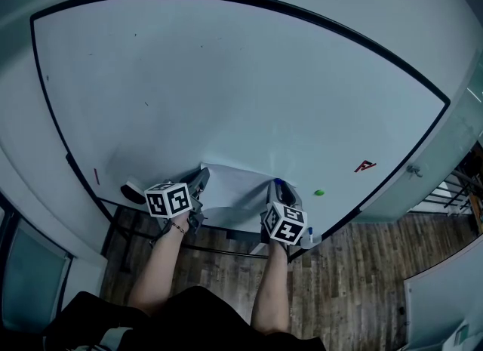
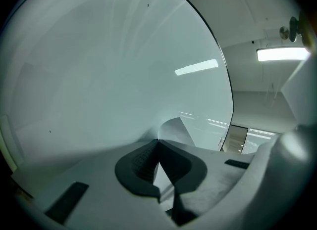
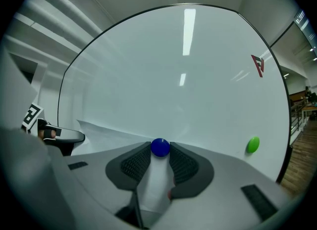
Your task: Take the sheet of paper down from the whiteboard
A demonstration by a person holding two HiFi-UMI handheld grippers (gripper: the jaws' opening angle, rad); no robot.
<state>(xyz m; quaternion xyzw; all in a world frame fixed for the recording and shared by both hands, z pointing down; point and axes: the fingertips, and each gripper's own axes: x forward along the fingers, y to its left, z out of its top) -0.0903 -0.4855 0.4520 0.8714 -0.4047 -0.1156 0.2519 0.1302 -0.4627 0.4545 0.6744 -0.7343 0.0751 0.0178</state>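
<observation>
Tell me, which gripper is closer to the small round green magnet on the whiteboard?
Right. The right gripper grips a round blue magnet at the right edge of the white paper sheet, the small round green magnet just beyond it; the left gripper grips the sheet's left edge.

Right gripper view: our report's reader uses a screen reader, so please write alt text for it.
The right tool pinches a blue magnet at the top edge of a sheet of paper on a whiteboard. The left tool is at the sheet's far corner; a green magnet and a red mark lie to the right.
</observation>
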